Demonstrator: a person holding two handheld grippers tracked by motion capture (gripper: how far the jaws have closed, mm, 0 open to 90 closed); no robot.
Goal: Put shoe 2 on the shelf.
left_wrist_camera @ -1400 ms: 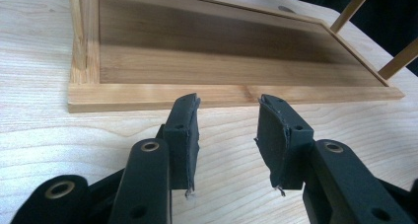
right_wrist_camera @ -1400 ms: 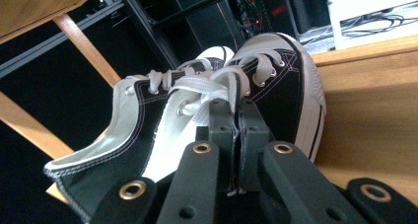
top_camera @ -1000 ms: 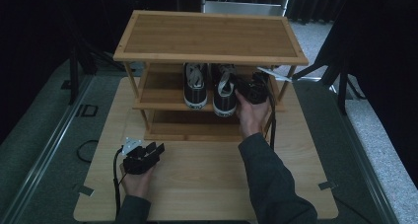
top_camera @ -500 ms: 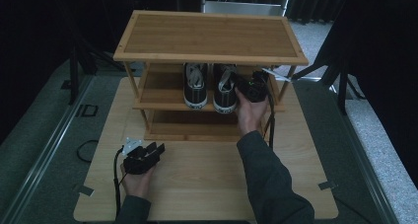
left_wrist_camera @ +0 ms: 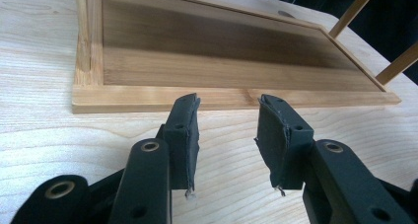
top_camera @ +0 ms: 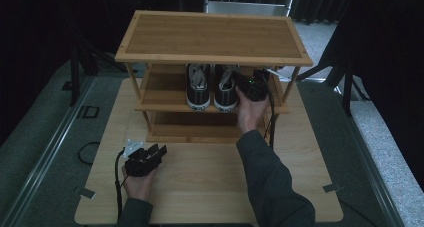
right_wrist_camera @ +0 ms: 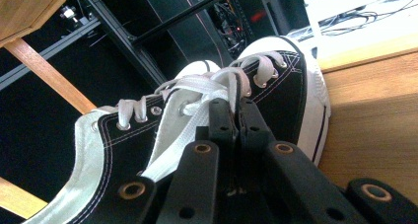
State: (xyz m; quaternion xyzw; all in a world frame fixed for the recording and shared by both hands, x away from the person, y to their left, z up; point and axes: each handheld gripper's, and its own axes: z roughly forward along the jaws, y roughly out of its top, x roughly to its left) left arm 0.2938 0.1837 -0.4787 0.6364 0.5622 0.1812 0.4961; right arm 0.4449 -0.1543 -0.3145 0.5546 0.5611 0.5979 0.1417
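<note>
Right tool (right_wrist_camera: 235, 110) pinched on black sneaker (right_wrist_camera: 276, 93), wooden shelf (right_wrist_camera: 379, 115)

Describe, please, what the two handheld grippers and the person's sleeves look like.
Both the left gripper and right gripper are black, with black padded jaws on arms studded with brass-ringed holes. A black cable trails from each; the left carries a pale plate. Both sleeves are dark grey.

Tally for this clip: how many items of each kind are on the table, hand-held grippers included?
Shoes: 2, one beside the other on the middle shelf
Shoe rack: 1
Hand-held grippers: 2, left, right
Total: 5
</note>
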